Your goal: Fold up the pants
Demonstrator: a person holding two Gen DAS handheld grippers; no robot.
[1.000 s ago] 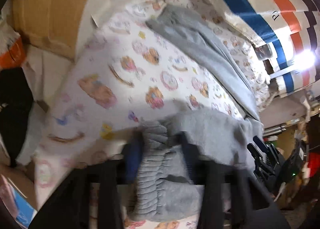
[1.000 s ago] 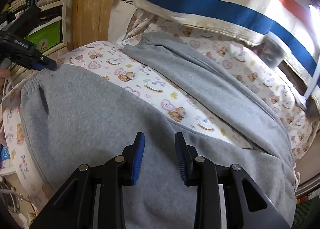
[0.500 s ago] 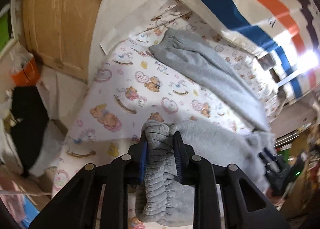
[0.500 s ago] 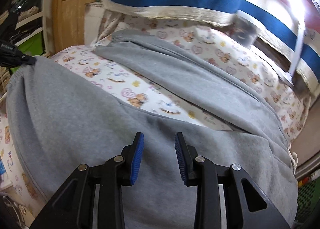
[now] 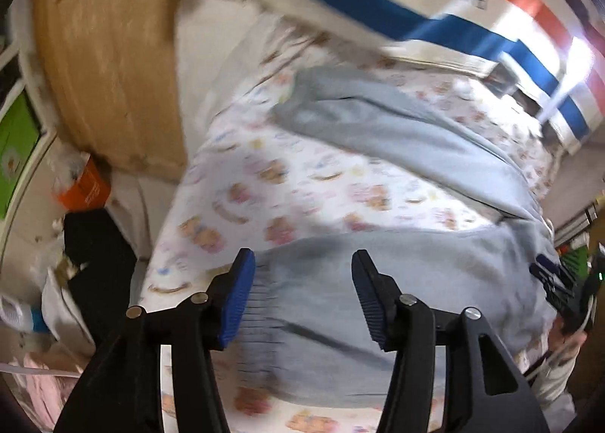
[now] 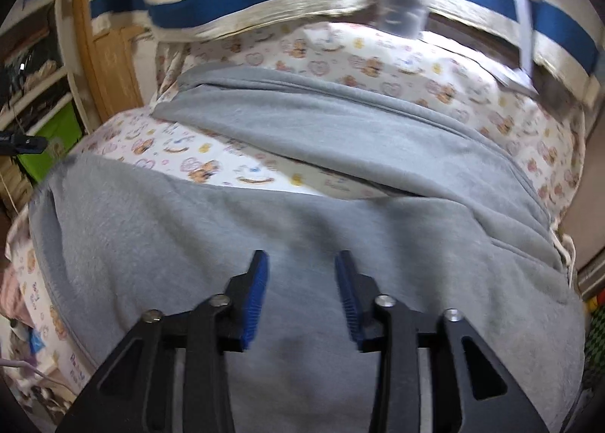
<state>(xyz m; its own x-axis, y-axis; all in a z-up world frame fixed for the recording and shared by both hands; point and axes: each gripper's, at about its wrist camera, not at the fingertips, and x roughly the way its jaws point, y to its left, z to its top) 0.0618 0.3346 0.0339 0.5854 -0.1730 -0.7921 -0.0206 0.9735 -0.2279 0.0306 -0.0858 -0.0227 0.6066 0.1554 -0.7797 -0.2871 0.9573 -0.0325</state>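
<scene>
The grey pants (image 6: pixel 302 229) were lying spread on the bed (image 6: pixel 242 168), right under both tools, and looked soft, thick and floppy, so probably no slipping. Left tool (image 5: pixel 302 300) had just let go and stood spread over the ribbed cuff (image 5: pixel 261 304); right tool (image 6: pixel 301 297) had just opened too, pinching nothing. I'd grab at the cuff or waistband (image 6: pixel 544 217), where the fabric bunches thick.

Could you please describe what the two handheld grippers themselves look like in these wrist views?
Both the left gripper and the right gripper share one design: black angular plastic linkage arms joined by silver round rivets, ending in two fingers faced with ribbed blue pads. No cables or markings show.
</scene>
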